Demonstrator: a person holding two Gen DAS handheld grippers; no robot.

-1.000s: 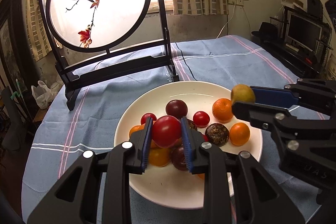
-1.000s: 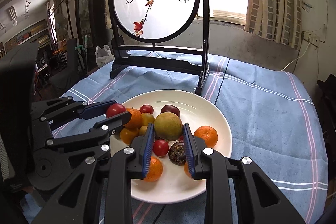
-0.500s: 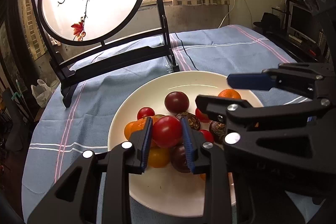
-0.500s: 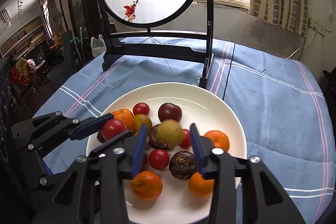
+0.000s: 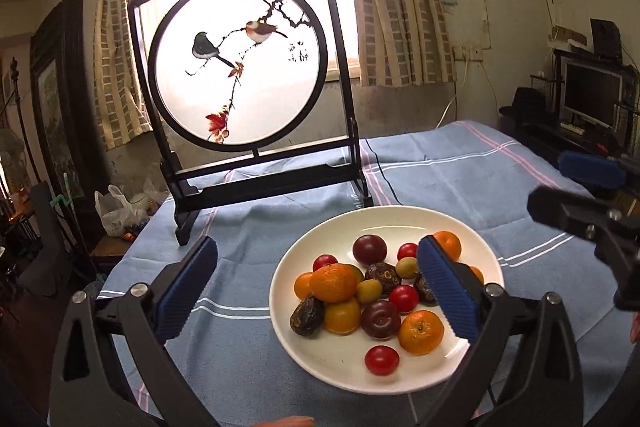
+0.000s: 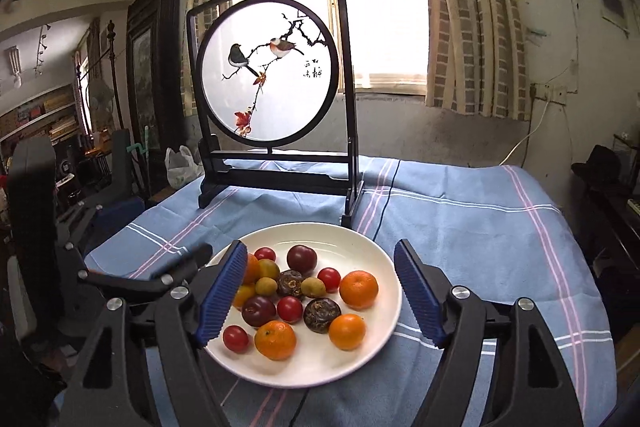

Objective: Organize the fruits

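Observation:
A white plate (image 5: 476,231) (image 6: 384,339) on the blue tablecloth holds several fruits: oranges (image 5: 334,282) (image 6: 359,289), red tomatoes (image 5: 381,359) (image 6: 235,338), dark plums (image 5: 369,249) (image 6: 301,257), small green-yellow fruits (image 5: 368,290) (image 6: 313,287) and brown wrinkled fruits (image 5: 307,315) (image 6: 321,313). My left gripper (image 5: 316,295) is open and empty, raised above and behind the plate's left side. My right gripper (image 6: 320,299) is open and empty, raised above the plate's near side. The right gripper's fingers (image 5: 576,215) show at the right edge of the left wrist view.
A black-framed round bird screen (image 5: 240,75) (image 6: 268,75) stands on the tablecloth behind the plate. A black cable (image 5: 384,183) runs past its right foot. A white plastic bag (image 5: 116,211) sits off the table's left. A monitor (image 5: 592,99) stands at far right.
Both grippers opened and pulled back and up from the plate. The red tomato from the left gripper and the green-yellow fruit from the right gripper now lie among the fruits.

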